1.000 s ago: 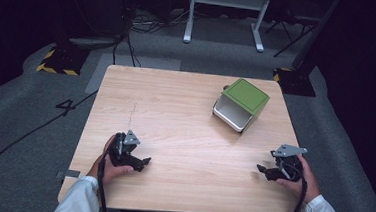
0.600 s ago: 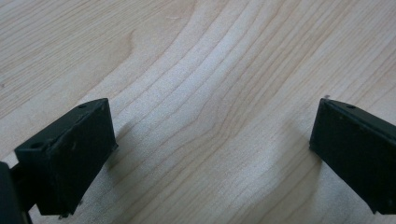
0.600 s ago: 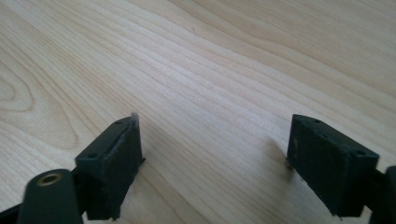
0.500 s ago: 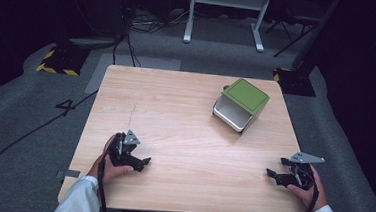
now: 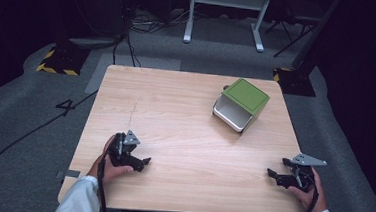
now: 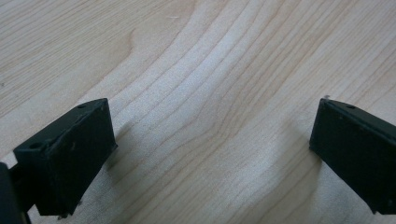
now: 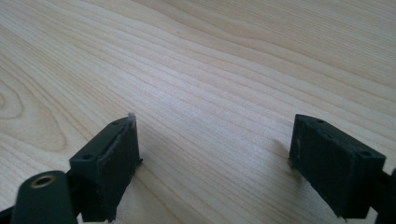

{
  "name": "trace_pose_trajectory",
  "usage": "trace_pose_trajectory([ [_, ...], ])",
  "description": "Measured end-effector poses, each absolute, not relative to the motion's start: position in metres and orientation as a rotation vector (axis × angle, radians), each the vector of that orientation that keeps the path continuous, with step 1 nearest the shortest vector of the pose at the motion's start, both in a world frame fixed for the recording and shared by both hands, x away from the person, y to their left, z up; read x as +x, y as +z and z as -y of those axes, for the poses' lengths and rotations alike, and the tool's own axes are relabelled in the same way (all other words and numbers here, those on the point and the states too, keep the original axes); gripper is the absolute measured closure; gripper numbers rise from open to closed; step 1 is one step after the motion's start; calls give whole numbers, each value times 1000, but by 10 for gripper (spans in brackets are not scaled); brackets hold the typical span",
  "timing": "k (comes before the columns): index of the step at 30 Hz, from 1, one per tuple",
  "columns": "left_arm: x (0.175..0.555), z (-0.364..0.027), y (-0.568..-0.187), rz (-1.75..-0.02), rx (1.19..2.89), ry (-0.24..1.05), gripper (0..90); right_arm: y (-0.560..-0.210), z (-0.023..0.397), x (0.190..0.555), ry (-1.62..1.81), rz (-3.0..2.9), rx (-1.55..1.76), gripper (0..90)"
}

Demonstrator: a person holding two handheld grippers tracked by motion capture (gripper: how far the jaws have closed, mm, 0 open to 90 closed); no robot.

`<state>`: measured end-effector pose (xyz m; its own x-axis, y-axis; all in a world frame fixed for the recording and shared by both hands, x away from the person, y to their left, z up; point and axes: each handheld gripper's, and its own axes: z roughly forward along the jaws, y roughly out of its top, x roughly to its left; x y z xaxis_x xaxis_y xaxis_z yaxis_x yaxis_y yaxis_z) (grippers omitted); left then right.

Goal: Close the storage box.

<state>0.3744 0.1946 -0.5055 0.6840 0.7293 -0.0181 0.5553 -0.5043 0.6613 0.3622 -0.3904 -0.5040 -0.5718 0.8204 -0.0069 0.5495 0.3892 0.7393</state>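
My left gripper [image 5: 141,163] rests on the wooden table [image 5: 185,116] near its front left, held in a hand. In the left gripper view it [image 6: 215,140] stands open, with bare wood between the jaws. My right gripper [image 5: 276,169] lies low at the table's front right corner and points left. Its jaws have just been opening. In the right gripper view it [image 7: 215,149] is open with nothing between the jaws. A green box [image 5: 241,104] with a pale inside lies on its side at the back right, well away from both grippers.
The table's right edge runs close beside my right hand [image 5: 310,195]. White sleeves [image 5: 76,201] come in from the bottom. Grey carpet [image 5: 34,125] with cables surrounds the table, and a white frame [image 5: 225,8] stands behind it.
My right gripper has moved toward the table's front right corner and a little lower. The left gripper and the green box have stayed where they were.
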Motion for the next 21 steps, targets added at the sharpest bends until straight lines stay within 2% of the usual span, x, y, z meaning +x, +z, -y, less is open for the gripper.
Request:
trace_pose_trajectory([
  [21,375,-193,-505,-999,2237,357,1,-504,391,364,993,-2258,1217,152],
])
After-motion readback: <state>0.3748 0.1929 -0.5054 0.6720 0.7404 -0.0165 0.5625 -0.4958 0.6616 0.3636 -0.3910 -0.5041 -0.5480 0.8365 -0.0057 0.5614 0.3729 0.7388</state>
